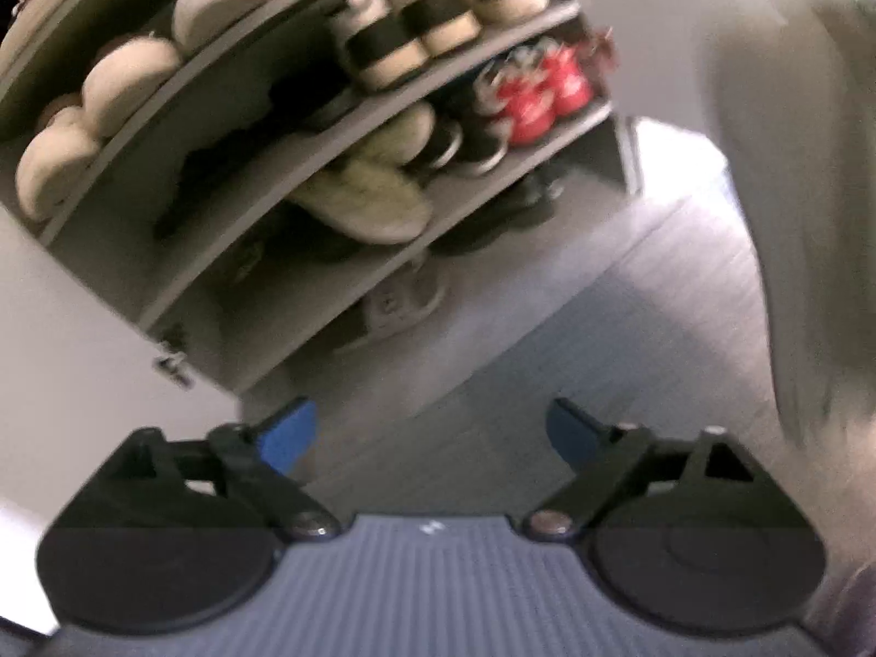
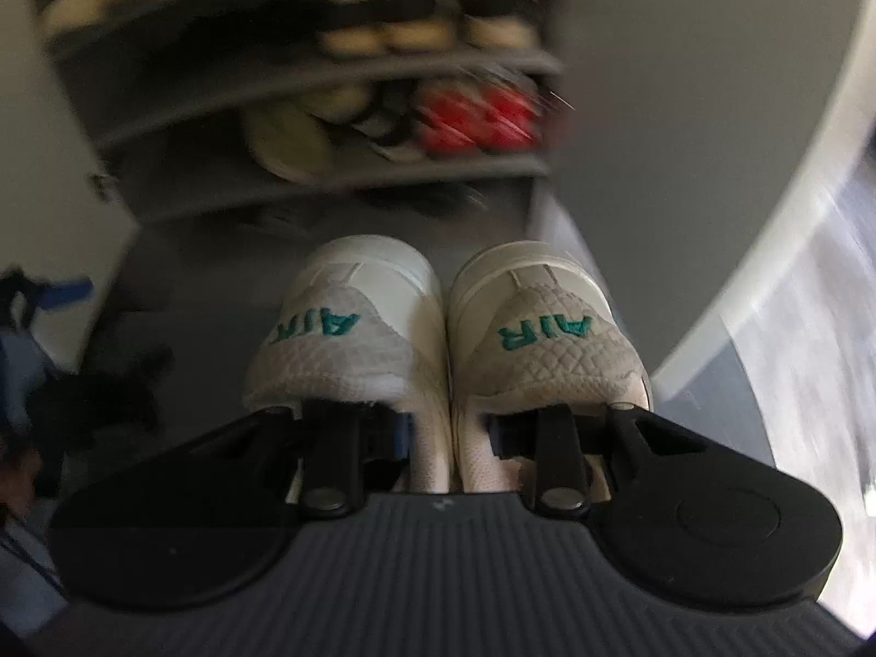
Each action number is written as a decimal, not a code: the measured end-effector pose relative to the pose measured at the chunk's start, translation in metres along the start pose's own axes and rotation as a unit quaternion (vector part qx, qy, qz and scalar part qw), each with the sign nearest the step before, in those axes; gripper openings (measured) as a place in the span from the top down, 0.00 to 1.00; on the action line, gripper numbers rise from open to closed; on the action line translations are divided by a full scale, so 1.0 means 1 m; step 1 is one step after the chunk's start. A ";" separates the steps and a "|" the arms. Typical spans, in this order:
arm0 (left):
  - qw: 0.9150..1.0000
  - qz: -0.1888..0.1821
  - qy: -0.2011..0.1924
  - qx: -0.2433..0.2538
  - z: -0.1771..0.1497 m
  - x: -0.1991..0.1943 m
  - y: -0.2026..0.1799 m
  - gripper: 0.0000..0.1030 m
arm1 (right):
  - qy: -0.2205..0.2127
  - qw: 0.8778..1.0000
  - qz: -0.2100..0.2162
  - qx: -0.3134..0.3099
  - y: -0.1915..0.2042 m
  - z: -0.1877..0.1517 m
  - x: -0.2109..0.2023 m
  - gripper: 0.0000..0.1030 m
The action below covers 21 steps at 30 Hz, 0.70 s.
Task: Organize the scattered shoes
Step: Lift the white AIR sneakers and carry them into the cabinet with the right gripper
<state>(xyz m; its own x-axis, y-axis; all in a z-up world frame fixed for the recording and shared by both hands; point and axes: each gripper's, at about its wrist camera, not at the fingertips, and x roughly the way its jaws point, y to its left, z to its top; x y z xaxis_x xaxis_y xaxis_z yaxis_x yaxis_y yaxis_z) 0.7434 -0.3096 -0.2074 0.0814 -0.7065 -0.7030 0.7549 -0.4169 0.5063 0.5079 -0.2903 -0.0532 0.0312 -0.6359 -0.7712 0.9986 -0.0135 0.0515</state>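
Two white sneakers (image 2: 449, 339) hang heel-first from the right gripper (image 2: 449, 438), its jaws pinching their inner collars together, carried in front of the shoe rack (image 2: 328, 175). Beside them, the left gripper (image 1: 432, 432) is spread wide with nothing between its fingers, above bare floor (image 1: 547, 328). This looks like the carrying step; next the pair needs a free shelf spot, perhaps the bottom level, before release.

The word "AIR" stands in teal stitched letters, upside down in the right wrist view, on the heel tab of each of the two white sneakers (image 2: 446, 339), once on the left shoe and once on the right.
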 end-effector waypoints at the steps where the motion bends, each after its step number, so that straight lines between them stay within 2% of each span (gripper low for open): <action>1: 1.000 0.003 0.008 0.014 -0.006 0.007 0.006 0.09 | -0.006 1.000 0.010 -0.007 0.014 0.017 0.005 0.71; 6: 0.999 0.006 0.019 0.045 -0.028 0.042 0.038 0.09 | -0.035 0.996 0.080 -0.027 0.085 0.102 0.047 0.71; 11: 0.998 0.018 0.039 0.043 -0.033 0.094 0.071 0.09 | -0.064 0.989 0.127 -0.030 0.155 0.161 0.103 0.71; 16: 0.999 0.029 0.034 0.024 -0.018 0.139 0.100 0.09 | -0.086 0.985 0.147 -0.022 0.222 0.203 0.158 0.72; 21: 0.997 0.055 0.052 0.015 -0.002 0.182 0.117 0.09 | -0.097 0.984 0.148 -0.010 0.258 0.226 0.181 0.72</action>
<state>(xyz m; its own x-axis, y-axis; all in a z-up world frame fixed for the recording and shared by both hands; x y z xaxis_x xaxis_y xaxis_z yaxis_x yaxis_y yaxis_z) 0.8474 -0.4861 -0.2772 0.2311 -0.6861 -0.6899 0.7179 -0.3584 0.5968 0.7614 -0.5832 -0.0357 0.3131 -0.7447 -0.5894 0.9480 0.2076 0.2413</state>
